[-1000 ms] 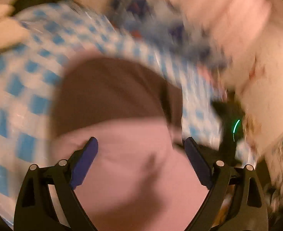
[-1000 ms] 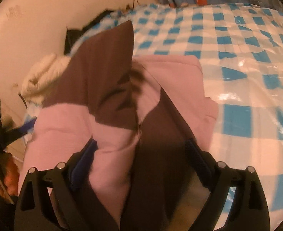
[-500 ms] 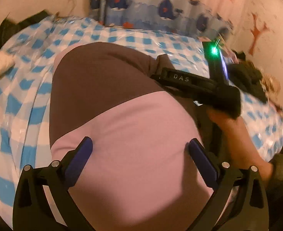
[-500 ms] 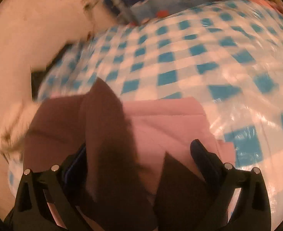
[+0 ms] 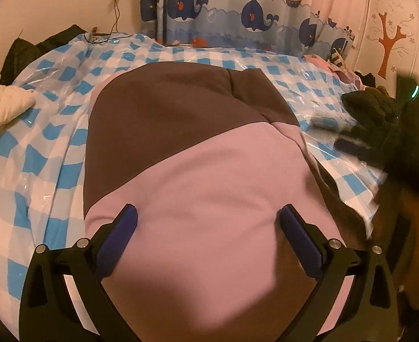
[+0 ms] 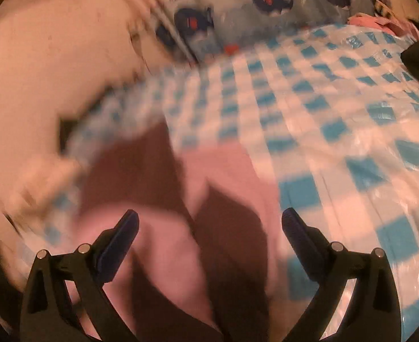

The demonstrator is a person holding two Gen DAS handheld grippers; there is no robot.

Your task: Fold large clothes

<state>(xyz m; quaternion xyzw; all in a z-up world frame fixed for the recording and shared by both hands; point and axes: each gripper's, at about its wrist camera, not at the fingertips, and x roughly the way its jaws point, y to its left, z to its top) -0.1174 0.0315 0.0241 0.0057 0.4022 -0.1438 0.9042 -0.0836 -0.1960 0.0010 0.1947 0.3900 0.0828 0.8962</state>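
A folded pink and dark brown garment (image 5: 198, 171) lies flat on the blue-and-white checked plastic sheet (image 5: 38, 148) over the bed. My left gripper (image 5: 208, 222) is open and empty, hovering just above the pink part. The right wrist view is blurred by motion; the same garment (image 6: 186, 199) shows there below my right gripper (image 6: 209, 228), which is open and empty. In the left wrist view the right gripper (image 5: 380, 148) and the hand holding it appear as a dark blur at the right edge, beside the garment.
A white padded garment (image 5: 1, 105) lies at the left edge. Dark clothes (image 5: 38, 48) lie at the far left, and more dark and pink clothes (image 5: 366, 94) at the far right. A whale-print curtain (image 5: 238, 14) hangs behind the bed.
My right gripper has drawn back from the garment, off to the right and away from it. My left gripper has steadied and levelled above the pink part. Both stay open.
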